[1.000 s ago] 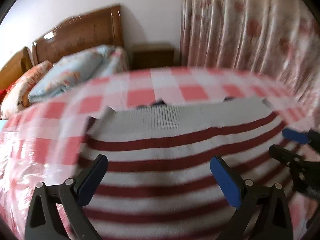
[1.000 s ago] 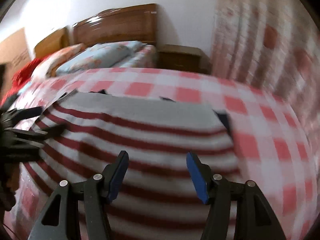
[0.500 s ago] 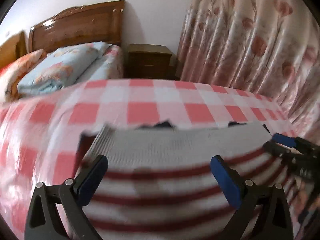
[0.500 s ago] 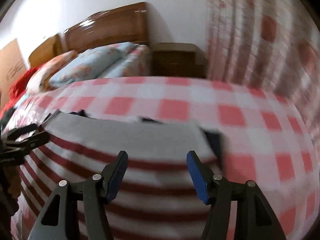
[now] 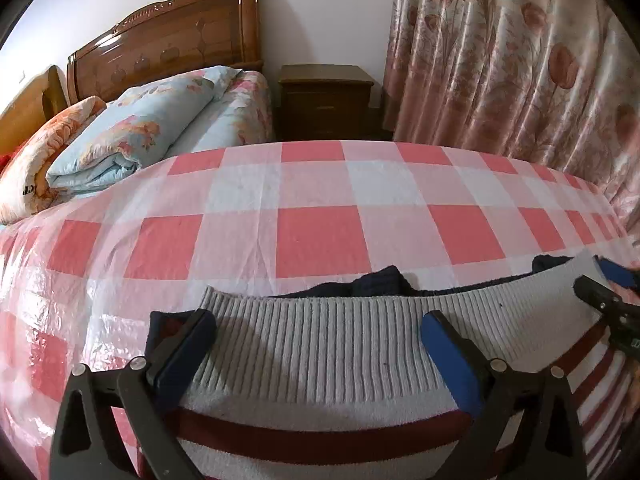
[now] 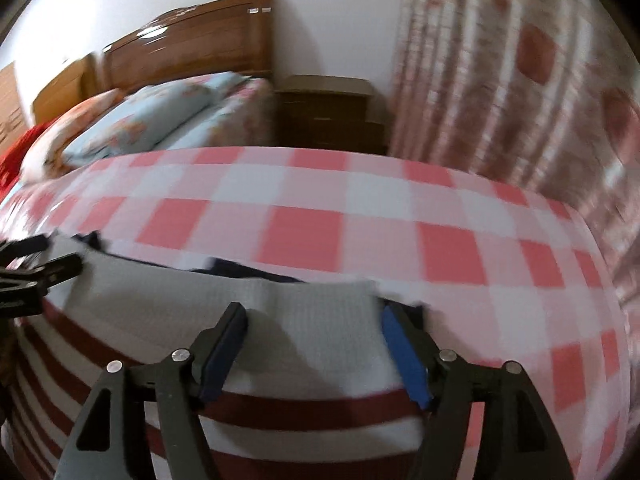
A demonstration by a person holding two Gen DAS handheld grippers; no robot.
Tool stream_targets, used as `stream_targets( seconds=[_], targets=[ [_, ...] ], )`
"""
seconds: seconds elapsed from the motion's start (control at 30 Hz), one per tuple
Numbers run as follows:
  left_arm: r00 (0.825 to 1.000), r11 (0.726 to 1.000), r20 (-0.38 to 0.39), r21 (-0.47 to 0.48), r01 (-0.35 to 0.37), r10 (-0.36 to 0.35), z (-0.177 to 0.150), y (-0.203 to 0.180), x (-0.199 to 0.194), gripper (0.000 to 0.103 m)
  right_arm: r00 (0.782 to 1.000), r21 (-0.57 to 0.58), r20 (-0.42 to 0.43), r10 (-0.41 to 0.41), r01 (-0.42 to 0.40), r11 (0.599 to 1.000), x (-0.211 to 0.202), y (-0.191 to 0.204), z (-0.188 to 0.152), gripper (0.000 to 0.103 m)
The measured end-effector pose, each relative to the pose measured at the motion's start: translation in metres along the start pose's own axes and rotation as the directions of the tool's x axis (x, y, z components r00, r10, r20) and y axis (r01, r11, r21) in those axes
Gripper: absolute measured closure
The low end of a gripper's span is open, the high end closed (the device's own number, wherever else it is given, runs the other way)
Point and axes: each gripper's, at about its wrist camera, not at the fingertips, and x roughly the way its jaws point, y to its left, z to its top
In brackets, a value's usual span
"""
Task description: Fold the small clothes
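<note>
Ribbed hem [image 5: 328, 344] of the striped sweater [image 6: 304, 428] is spanned crosswise by both spread, unclamped grippers, left gripper [image 5: 320, 356] at its left corner, right gripper [image 6: 316, 348], just opened wider, at its right.

Both grippers are black plastic, left gripper [image 5: 320, 356] and right gripper [image 6: 316, 344] alike. Blue pads [image 5: 448, 364] line the fingers. Silver screws [image 6: 180, 356] sit at the joints.

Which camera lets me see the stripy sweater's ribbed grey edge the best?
The left wrist view. There the sweater is sharp, and each rib of its grey band shows between the left gripper fingers. The right wrist view is blurred, so the same band looks like a smooth grey patch, though the dark red stripes still show.
</note>
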Motion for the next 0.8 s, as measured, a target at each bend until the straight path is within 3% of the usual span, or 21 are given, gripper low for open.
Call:
stream_targets(
  seconds=[0.07,0.17,0.37,0.5,0.6,0.7,0.77,0.8],
  targets=[
    [1.000,1.000,0.001,-0.010,0.004,-0.004,0.000,0.002,0.000,0.000,0.999,0.056,0.007,0.039,-0.039,0.998,0.000,-0.012,-0.001,0.031],
    [1.000,1.000,-0.001,-0.005,-0.008,0.008,0.002,0.001,0.002,0.000,1.000,0.021,0.008,-0.005,0.005,1.000,0.002,-0.006,0.000,0.031],
    [1.000,1.000,0.008,-0.014,-0.004,0.004,0.002,0.002,0.002,0.000,1.000,0.036,0.015,0.011,-0.011,0.999,-0.001,-0.009,0.000,0.031],
    [0.995,0.997,0.058,0.018,-0.080,0.078,-0.004,-0.008,-0.016,0.000,0.996,0.034,0.091,0.006,-0.009,0.999,-0.025,0.000,-0.004,0.031],
    [0.995,0.999,0.098,0.043,-0.022,0.018,-0.016,-0.019,-0.041,0.000,0.993,-0.025,0.107,0.054,-0.051,0.998,-0.046,0.020,-0.007,0.031],
    [0.997,0.997,0.083,0.080,-0.017,0.011,-0.031,-0.029,-0.048,0.000,0.993,-0.106,0.071,0.094,-0.086,0.991,-0.047,0.044,-0.014,0.031],
    [0.999,0.995,0.032,0.100,-0.023,0.020,-0.039,-0.032,-0.036,0.000,0.995,-0.125,0.029,0.091,-0.087,0.988,-0.038,0.055,-0.020,0.031],
    [0.999,0.997,0.051,0.080,0.008,-0.013,-0.042,-0.028,-0.034,0.000,0.996,-0.125,-0.004,0.090,-0.090,0.988,-0.029,0.058,-0.023,0.031]
  ],
)
